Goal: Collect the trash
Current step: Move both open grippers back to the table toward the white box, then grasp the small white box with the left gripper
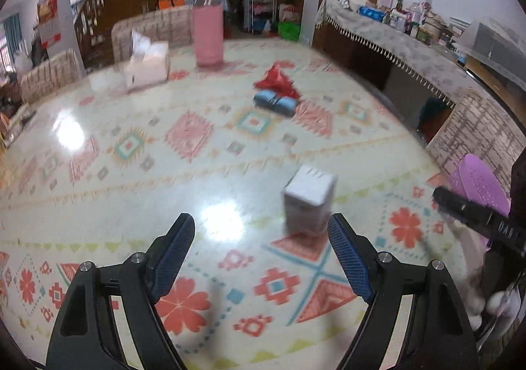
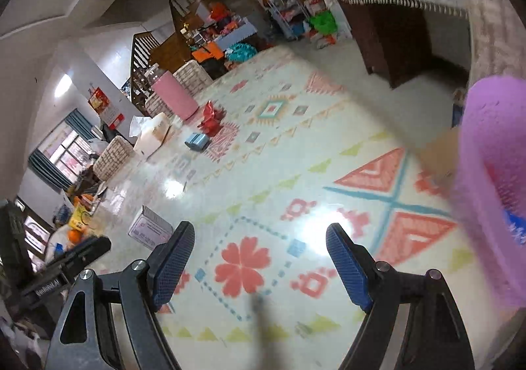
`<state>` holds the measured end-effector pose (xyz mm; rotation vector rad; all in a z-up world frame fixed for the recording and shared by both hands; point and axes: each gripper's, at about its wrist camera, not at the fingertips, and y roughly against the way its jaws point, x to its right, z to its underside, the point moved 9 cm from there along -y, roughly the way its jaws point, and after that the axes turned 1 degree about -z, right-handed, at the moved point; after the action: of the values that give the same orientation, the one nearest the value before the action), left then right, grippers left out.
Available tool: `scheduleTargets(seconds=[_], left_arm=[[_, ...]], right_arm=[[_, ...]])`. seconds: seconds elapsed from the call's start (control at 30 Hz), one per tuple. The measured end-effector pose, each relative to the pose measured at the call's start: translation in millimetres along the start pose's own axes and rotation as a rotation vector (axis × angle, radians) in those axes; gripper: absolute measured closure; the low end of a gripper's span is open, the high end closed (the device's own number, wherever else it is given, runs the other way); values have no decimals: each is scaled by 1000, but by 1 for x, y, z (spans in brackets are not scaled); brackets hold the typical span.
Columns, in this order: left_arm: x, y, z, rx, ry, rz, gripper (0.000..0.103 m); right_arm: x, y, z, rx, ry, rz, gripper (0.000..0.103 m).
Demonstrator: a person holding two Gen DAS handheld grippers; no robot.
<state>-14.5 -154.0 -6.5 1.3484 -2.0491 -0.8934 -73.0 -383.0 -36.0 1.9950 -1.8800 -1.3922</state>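
Note:
My left gripper (image 1: pixel 261 232) is open and empty above the patterned table (image 1: pixel 98 205). A small white carton (image 1: pixel 309 197) stands just beyond its right fingertip (image 1: pixel 342 238). Farther off lie a crumpled red wrapper (image 1: pixel 277 80) and a blue packet (image 1: pixel 274 102). My right gripper (image 2: pixel 259 238) is open and empty over the table (image 2: pixel 296 156). The white carton (image 2: pixel 149 227) lies to its left, the red wrapper (image 2: pixel 212 118) and blue packet (image 2: pixel 197 141) far ahead. A purple perforated bin (image 2: pixel 493 179) is close on the right; it also shows in the left wrist view (image 1: pixel 478 181).
A pink cylinder (image 1: pixel 208 34) and a tissue box (image 1: pixel 146 66) stand at the table's far side. Chairs (image 1: pixel 49 74) surround the table. A cloth-covered sideboard (image 1: pixel 411 51) runs along the right. The other gripper (image 1: pixel 476 215) shows at the right edge.

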Motion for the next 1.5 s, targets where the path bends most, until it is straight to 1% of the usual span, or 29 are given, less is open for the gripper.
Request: scheduleTargets(seconds=[0.1, 0.17, 0.27, 0.33, 0.43, 0.47, 0.5, 0.53, 0.57, 0.6, 0.67, 0.87, 0.97, 1.03, 1.07, 1.1, 1.17, 1.27, 1.37, 1.5], left_arm=[[3, -9, 2, -21, 13, 77, 21], [14, -13, -1, -14, -17, 106, 21], [35, -23, -10, -8, -98, 112, 21], [44, -34, -14, -29, -133, 110, 21], [51, -51, -14, -78, -130, 133, 21], [51, -54, -14, -88, -120, 136, 24], [48, -56, -14, -94, -103, 132, 49], [46, -58, -13, -105, -93, 135, 63], [43, -61, -12, -129, -69, 147, 62], [39, -60, -13, -125, -48, 153, 62], [29, -59, -18, -111, -21, 140, 62], [-15, -58, -37, -95, 82, 117, 62], [-34, -55, -40, -78, 128, 126, 62], [-40, -55, -40, -76, 146, 136, 62], [-43, -54, -40, -77, 158, 151, 62], [-44, -55, -39, -79, 166, 163, 62], [-49, -55, -37, -81, 180, 172, 62], [-56, -53, -37, -70, 197, 158, 62], [-65, -53, -39, -61, 236, 156, 62], [-73, -60, -37, -91, 286, 175, 62]], right_arm=[[1, 0, -4, 19, -22, -15, 17], [4, -1, -4, 10, -47, -29, 17], [4, 1, -4, 12, -55, -44, 17], [0, 1, -3, 11, -31, -36, 17], [-8, 1, -1, 14, 16, -17, 17], [-10, 1, -1, 16, 34, -8, 17], [-12, 1, 0, 17, 48, -1, 17], [-13, 1, 1, 16, 58, 1, 17], [-14, 0, 1, 14, 64, 2, 17], [-14, -1, 1, 11, 66, 2, 17], [-12, -2, 2, 1, 62, 2, 17], [-12, -10, 5, -32, 66, 21, 17], [-17, -14, 8, -57, 79, 42, 17], [-32, -23, 7, -119, 49, -11, 17], [-39, -27, 4, -130, 53, -23, 17], [-52, -33, -3, -140, 79, -26, 17], [-72, -45, -18, -136, 151, -3, 17], [-100, -78, -41, -131, 285, 63, 17], [-111, -118, -60, -152, 312, 103, 17], [-124, -161, -73, -177, 368, 130, 17]])
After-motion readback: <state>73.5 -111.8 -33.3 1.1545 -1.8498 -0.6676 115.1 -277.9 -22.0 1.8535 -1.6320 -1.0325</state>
